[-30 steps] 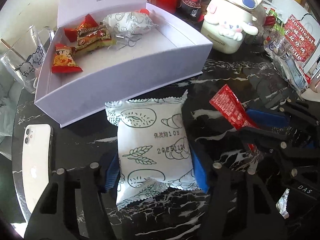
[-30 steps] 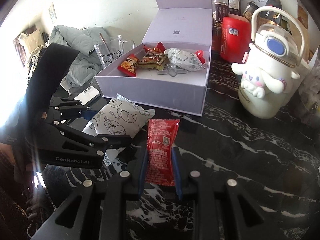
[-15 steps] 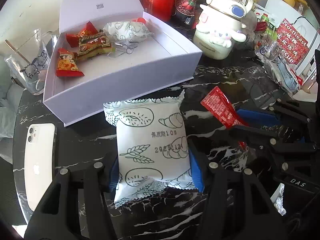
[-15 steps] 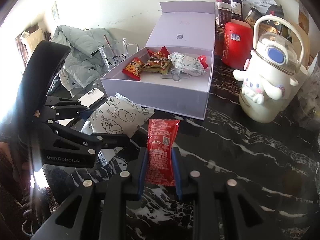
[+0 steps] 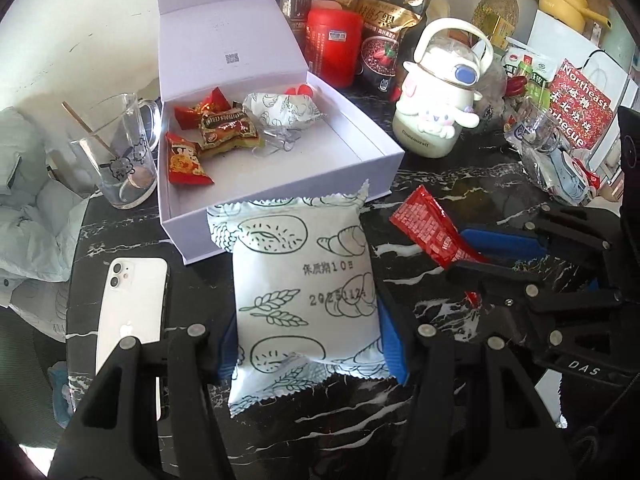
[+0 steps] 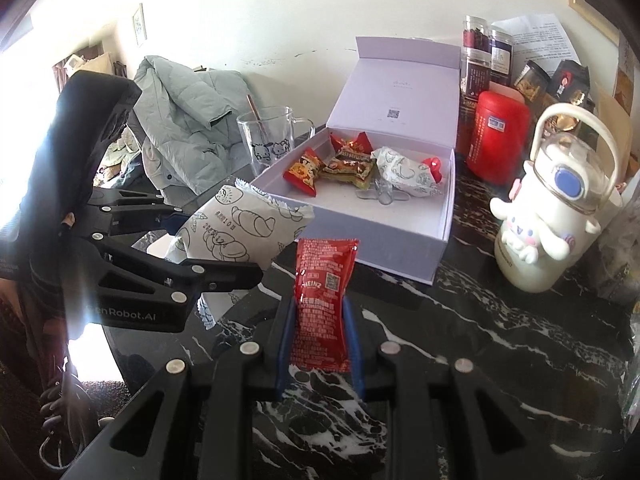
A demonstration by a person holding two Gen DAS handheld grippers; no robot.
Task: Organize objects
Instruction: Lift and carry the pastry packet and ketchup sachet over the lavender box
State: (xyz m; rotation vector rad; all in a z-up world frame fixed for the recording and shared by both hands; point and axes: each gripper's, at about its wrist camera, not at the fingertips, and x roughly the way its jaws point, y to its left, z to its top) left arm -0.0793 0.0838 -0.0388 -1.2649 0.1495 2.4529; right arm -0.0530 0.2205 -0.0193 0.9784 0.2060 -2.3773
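Left tongs (image 5: pixel 308 344) clamp the soft, puffy white printed bread packet (image 5: pixel 304 292) by its sides; right tongs (image 6: pixel 320 344) pinch the thin, slippery red ketchup sachet (image 6: pixel 324 304). Both hang above the black marble worktop (image 6: pixel 500 344), near the open white cardboard box (image 5: pixel 288 220). Both look light.

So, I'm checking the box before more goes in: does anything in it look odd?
Mostly snack packets, but clear clips lie loose on the white box's floor beside the bread packet.
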